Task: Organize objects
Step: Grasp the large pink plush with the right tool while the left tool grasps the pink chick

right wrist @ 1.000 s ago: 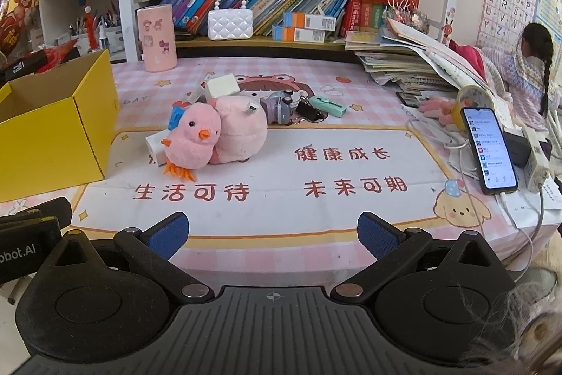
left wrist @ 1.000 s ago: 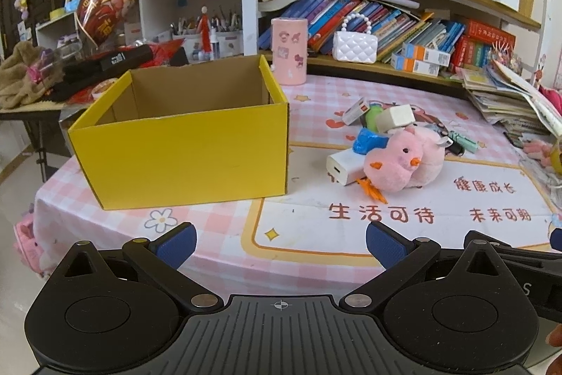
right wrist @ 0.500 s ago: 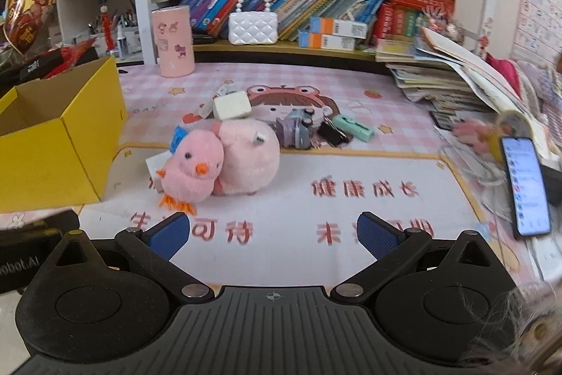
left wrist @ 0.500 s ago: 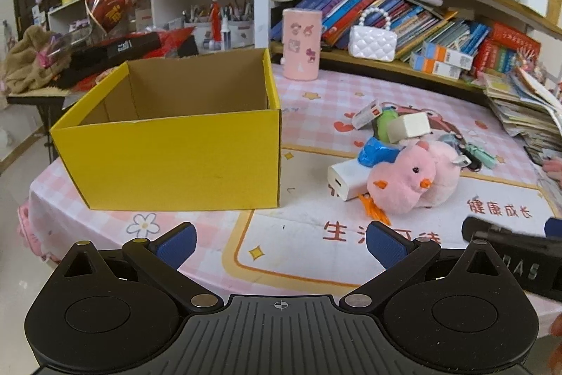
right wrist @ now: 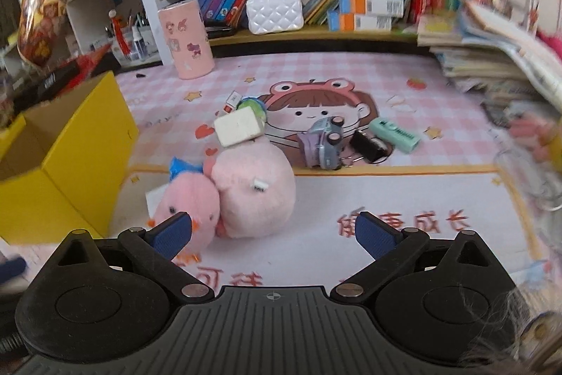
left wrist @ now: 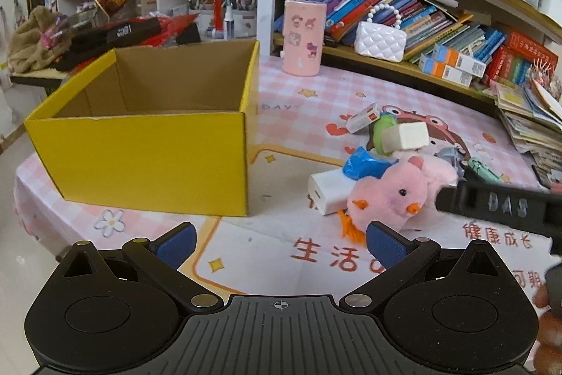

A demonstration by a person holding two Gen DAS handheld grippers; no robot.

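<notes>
An open, empty yellow cardboard box stands at the left of the table; its corner shows in the right wrist view. A pile lies to its right: a pink chick plush, a round pink plush, a white power bank, a white block, a toy car, a mint case. My left gripper is open in front of the box and chick. My right gripper is open, close in front of the plushes; its arm shows in the left wrist view.
A pink cylinder holder and a white pearl-handled purse stand at the back below full bookshelves. Stacked books crowd the table's right side. Clutter on a side table lies behind the box.
Both grippers have moved forward over the table toward the pile. The right gripper has come close to the pink plushes and now crosses the left wrist view. Both stay open.
</notes>
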